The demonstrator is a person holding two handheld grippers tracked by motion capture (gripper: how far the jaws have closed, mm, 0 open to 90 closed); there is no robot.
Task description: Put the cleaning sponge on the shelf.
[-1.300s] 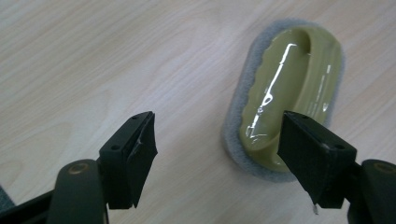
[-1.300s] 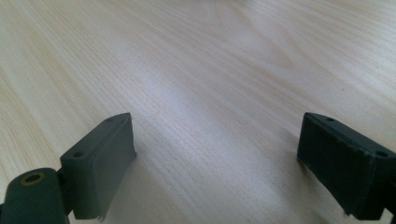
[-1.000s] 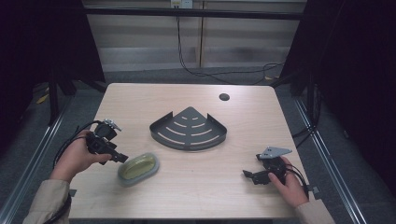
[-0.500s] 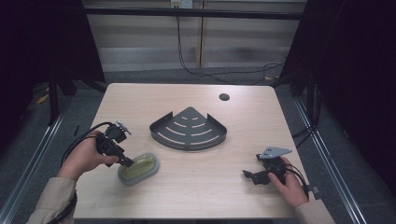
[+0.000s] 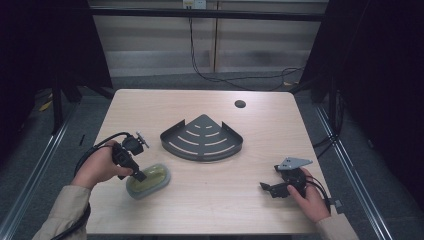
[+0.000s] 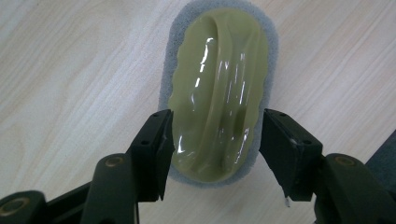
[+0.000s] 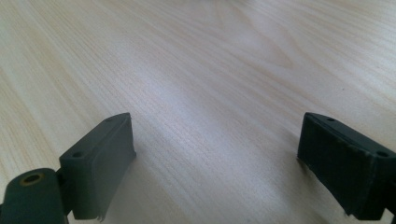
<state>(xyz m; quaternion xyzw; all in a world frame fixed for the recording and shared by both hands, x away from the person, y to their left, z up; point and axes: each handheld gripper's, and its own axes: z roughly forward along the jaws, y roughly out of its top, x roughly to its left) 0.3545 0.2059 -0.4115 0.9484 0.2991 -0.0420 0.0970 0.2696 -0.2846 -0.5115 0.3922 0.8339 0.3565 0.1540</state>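
An olive-green scrubber with a grey sponge base [image 5: 152,180] lies on the table near its front left. My left gripper [image 5: 139,176] points down at it. In the left gripper view the scrubber [image 6: 219,79] sits between the jaws of my left gripper [image 6: 215,140]. The jaws have just been closing around it. The left pad [image 6: 156,154] is at the handle's edge, and a thin gap shows at the right pad [image 6: 285,154]. My right gripper [image 5: 267,189] rests at the front right, and in its own view it stands open [image 7: 215,154] over bare wood.
A black slotted corner shelf [image 5: 202,137] lies flat at the table's middle. A dark round hole [image 5: 240,104] sits near the far edge. The wooden table [image 5: 280,130] has dark floor and cables behind it.
My left hand has moved right and slightly down onto the scrubber, and its jaws now straddle the scrubber. The right hand has kept still.
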